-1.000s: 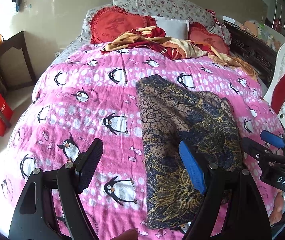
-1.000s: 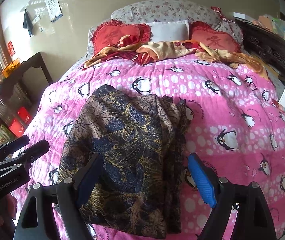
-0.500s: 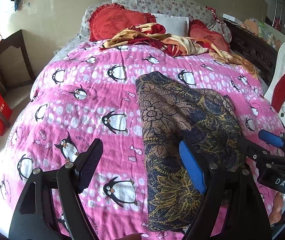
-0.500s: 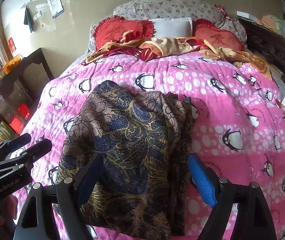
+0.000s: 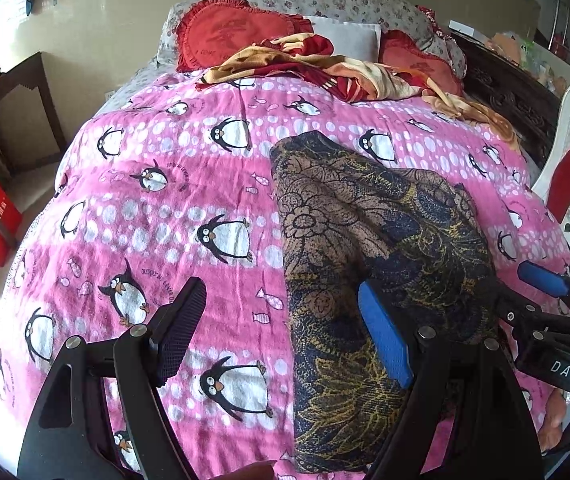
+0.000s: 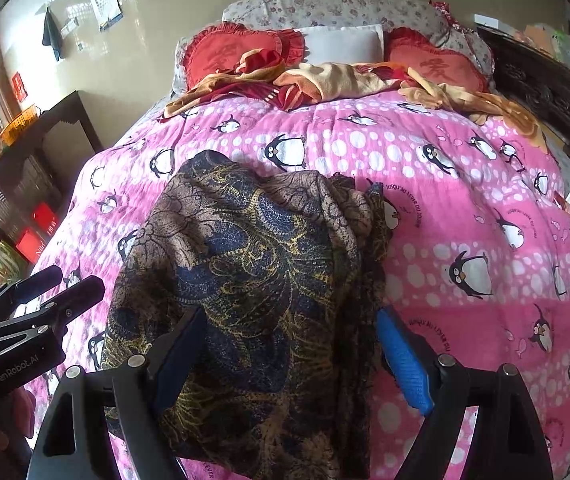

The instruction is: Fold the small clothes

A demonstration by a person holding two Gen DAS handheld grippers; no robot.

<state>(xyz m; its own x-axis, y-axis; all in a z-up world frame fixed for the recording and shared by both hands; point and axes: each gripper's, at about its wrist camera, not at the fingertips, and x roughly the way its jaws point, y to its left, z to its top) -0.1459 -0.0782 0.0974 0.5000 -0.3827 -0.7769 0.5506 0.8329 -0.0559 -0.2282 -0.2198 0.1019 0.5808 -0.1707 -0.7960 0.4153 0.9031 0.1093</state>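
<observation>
Right wrist view: both the right gripper (image 6: 291,354) and left gripper (image 5: 283,332) fingers gape wide, empty, above the patterned garment (image 6: 253,280).

Left tongs (image 5: 281,332) agape, angled down, right tongs (image 6: 293,360) likewise, both w/ nothing gripped

Bed (image 5: 189,208) — patterned garment (image 5: 365,240), blanket (image 5: 325,64), pillows (image 5: 229,36).
</observation>
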